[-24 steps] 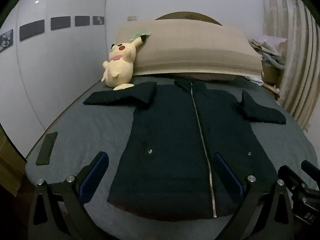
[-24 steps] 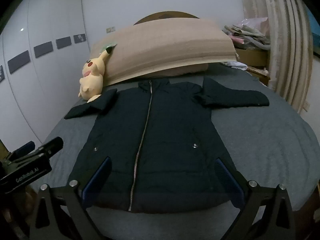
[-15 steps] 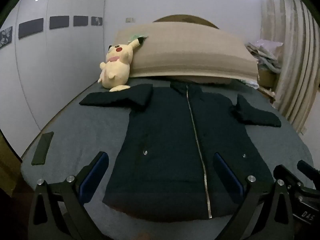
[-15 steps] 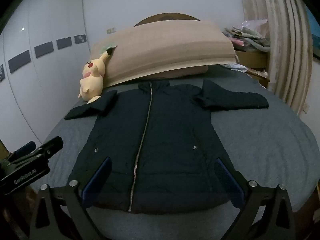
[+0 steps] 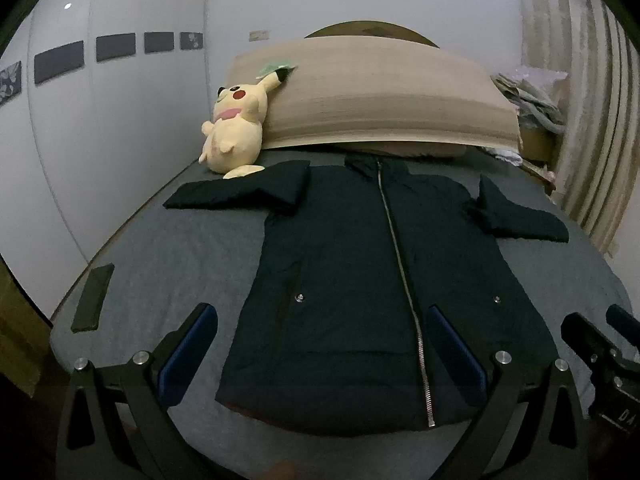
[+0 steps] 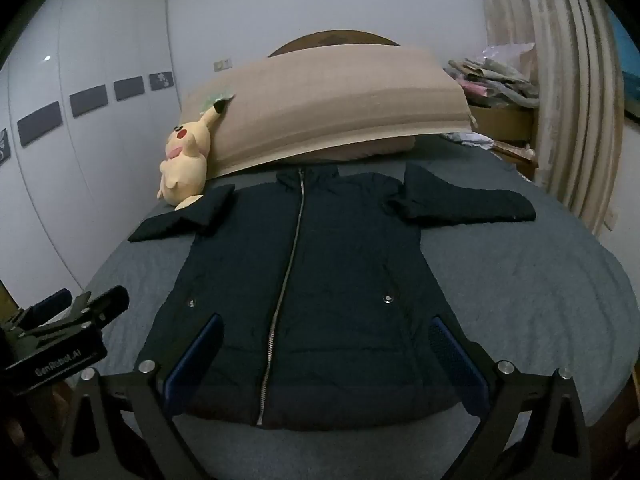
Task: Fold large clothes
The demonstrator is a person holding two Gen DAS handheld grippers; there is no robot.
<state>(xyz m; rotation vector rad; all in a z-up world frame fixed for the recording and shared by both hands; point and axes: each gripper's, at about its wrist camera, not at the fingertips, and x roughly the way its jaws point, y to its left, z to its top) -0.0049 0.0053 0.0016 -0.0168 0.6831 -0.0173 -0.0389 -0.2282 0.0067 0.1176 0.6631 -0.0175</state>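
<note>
A dark navy zip jacket point(image 5: 360, 272) point(image 6: 316, 280) lies flat and face up on the grey bed point(image 5: 168, 264) point(image 6: 528, 280), zipped, collar toward the headboard, both sleeves spread sideways. My left gripper point(image 5: 320, 320) hovers open above the hem, left of the zip, its blue pads wide apart and empty. My right gripper point(image 6: 324, 328) hovers open over the hem's middle, nothing between its pads. Each gripper shows at the edge of the other's view: the right gripper point(image 5: 600, 344), the left gripper point(image 6: 72, 320).
A yellow plush toy point(image 5: 236, 128) point(image 6: 186, 160) leans on the beige padded headboard point(image 5: 384, 92) point(image 6: 320, 108) by the left sleeve. A dark flat object point(image 5: 93, 298) lies near the bed's left edge. Curtains point(image 6: 568, 100) and piled clutter point(image 6: 496, 76) stand at right.
Both views have shifted slightly; in the left wrist view the jacket sits a little lower and nearer than half a second ago. Both grippers stay open and the jacket has not moved.
</note>
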